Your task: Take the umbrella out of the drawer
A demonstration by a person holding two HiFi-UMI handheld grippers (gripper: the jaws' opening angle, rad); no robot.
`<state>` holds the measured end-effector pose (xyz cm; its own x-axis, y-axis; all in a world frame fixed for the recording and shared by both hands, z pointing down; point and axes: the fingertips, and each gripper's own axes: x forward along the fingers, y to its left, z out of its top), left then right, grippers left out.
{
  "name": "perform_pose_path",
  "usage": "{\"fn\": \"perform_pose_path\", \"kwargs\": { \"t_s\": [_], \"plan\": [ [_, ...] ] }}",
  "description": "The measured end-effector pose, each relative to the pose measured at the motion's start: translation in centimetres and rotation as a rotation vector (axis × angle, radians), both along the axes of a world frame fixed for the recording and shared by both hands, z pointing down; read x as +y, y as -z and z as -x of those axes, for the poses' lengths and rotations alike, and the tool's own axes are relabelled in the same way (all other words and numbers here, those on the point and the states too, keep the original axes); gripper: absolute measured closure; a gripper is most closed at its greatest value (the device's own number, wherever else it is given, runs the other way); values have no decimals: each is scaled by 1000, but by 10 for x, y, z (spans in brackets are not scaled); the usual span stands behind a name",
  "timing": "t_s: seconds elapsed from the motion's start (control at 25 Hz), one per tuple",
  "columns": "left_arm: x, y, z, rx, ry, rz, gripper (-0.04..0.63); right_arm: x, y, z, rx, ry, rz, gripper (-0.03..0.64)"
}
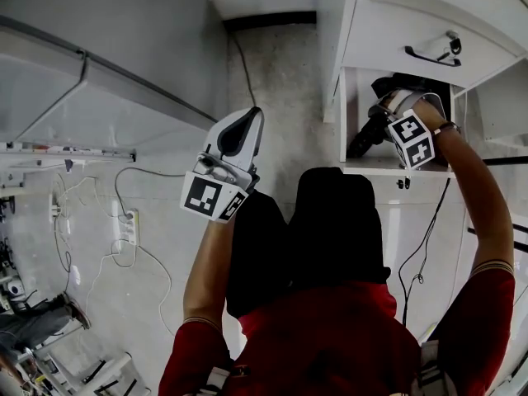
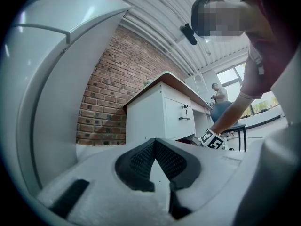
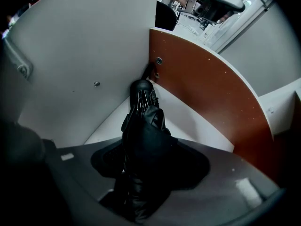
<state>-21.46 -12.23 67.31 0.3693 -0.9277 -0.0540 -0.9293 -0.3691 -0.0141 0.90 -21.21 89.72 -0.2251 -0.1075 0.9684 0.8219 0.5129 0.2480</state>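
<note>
Head view: soft, even daylight with no hard shadows. The grey floor point(image 1: 107, 221) is mid-toned, and the white cabinet point(image 1: 412, 31) at far right is the brightest area. Straight lines bow toward the edges.

Left gripper view: bright, lit from windows point(image 2: 228, 76) at far right. The corners are black from the round lens, the left gripper point(image 2: 156, 149) is soft because it is so near, and a mosaic patch sits near the top.

Right gripper view: dim. The black umbrella point(image 3: 143, 140) is almost a silhouette, its folds faintly glossy, against a paler white panel point(image 3: 84, 69).
</note>
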Motion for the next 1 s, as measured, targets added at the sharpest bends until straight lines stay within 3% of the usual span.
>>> {"fn": "perform_pose_path", "kwargs": {
  "t_s": [0.24, 0.72, 1.0],
  "plan": [
    [0, 0, 3, -6, -8, 5, 588, 2, 11, 3, -51, -33, 35, 365],
    [-7, 2, 4, -8, -22, -4, 588, 13, 72, 14, -269, -227, 270, 370],
    [-13, 7, -3, -4, -48, -13, 588, 18, 105, 15, -431, -320, 351, 376]
  ]
}}
